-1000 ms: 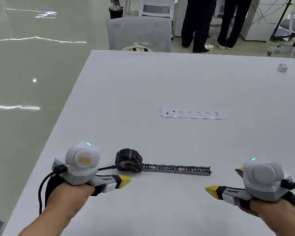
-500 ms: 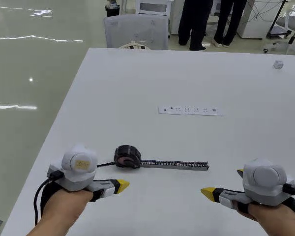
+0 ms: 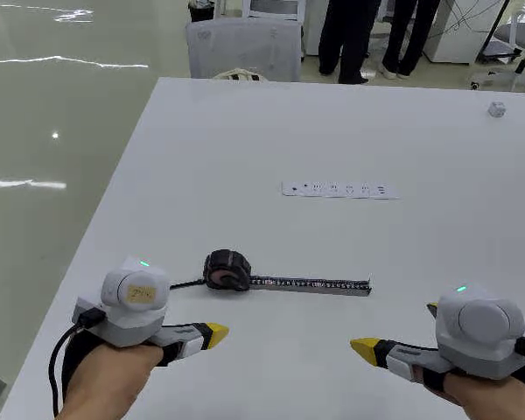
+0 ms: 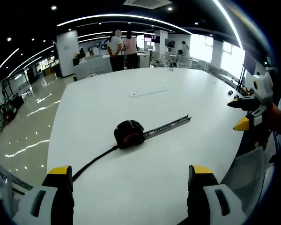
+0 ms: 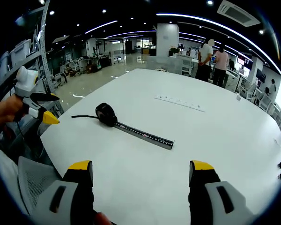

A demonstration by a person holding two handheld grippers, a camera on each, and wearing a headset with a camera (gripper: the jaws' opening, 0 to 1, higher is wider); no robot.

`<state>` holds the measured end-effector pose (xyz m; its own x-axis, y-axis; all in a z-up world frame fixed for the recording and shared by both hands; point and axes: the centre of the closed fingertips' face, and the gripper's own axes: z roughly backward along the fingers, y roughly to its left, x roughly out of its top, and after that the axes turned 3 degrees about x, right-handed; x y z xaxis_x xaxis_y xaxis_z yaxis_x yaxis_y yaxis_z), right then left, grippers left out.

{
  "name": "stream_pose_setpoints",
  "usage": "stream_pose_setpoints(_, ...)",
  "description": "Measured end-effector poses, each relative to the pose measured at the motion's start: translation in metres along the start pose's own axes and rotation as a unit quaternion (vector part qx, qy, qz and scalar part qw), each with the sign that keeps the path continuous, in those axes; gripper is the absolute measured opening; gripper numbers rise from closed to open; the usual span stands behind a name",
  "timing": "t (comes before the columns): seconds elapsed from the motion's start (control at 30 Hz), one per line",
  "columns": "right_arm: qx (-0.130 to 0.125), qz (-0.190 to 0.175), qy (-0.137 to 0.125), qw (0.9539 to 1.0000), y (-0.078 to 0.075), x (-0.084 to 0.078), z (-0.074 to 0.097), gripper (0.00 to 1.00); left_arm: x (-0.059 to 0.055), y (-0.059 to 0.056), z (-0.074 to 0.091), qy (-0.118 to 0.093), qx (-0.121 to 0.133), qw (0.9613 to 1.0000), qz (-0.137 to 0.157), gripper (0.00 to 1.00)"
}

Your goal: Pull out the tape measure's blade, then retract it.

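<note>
Yellow-tipped and gaping, my left gripper (image 3: 214,332) is hovering near the black tape measure (image 3: 227,269) on the white table (image 3: 245,157); its blade (image 3: 311,284) is lying drawn out rightward, so I am judging only the retraction is pending, while my right gripper (image 3: 365,347) is hovering gaping, empty

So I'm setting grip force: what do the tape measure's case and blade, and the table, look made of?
Case: dark and matte with no glints, so probably rubber-coated plastic.
Blade: a thin flat strip with printed marks, likely coated steel, though its look leaves that open.
Table: a smooth white top with a faint sheen, likely laminate.
</note>
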<state>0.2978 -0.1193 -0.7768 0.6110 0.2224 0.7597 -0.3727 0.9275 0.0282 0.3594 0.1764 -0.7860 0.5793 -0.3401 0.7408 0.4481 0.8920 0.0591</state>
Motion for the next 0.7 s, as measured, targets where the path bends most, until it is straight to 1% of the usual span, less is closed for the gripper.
stream_pose_setpoints(0.07, 0.001, -0.002, 0.0, 1.0, 0.002, 0.0, 0.004, 0.87, -0.001, 0.0, 0.003, 0.006, 0.004, 0.9999, 0.009, 1.0)
stream_pose_setpoints(0.1, 0.001, -0.002, -0.001, 1.0, 0.003, 0.0, 0.006, 0.87, -0.002, -0.001, 0.004, 0.007, 0.004, 0.9999, 0.008, 1.0)
stream_pose_setpoints(0.3, -0.005, -0.005, -0.001, 1.0, 0.001, 0.001, 0.016, 0.89, -0.004, -0.004, 0.014, 0.021, 0.017, 0.9993, 0.026, 1.0)
stream_pose_setpoints(0.4, -0.006, -0.01, 0.003, 0.9999, 0.001, 0.0, 0.019, 0.9, -0.005, -0.009, 0.019, 0.025, 0.015, 0.9991, 0.031, 1.0)
stream_pose_setpoints(0.43, -0.008, -0.012, 0.003, 0.9999, 0.0, -0.001, 0.021, 0.9, -0.005, -0.013, 0.021, 0.028, 0.011, 0.9991, 0.03, 1.0)
stream_pose_setpoints(0.57, -0.009, -0.017, 0.004, 0.9998, 0.001, -0.001, 0.025, 0.9, -0.002, -0.021, 0.028, 0.024, 0.006, 0.9993, 0.027, 1.0)
stream_pose_setpoints(0.67, -0.012, -0.02, 0.006, 0.9997, 0.002, -0.002, 0.028, 0.91, 0.0, -0.026, 0.032, 0.025, 0.006, 0.9994, 0.024, 1.0)
stream_pose_setpoints(0.7, -0.013, -0.022, 0.007, 0.9997, 0.003, -0.003, 0.029, 0.91, 0.001, -0.028, 0.034, 0.025, 0.006, 0.9993, 0.028, 1.0)
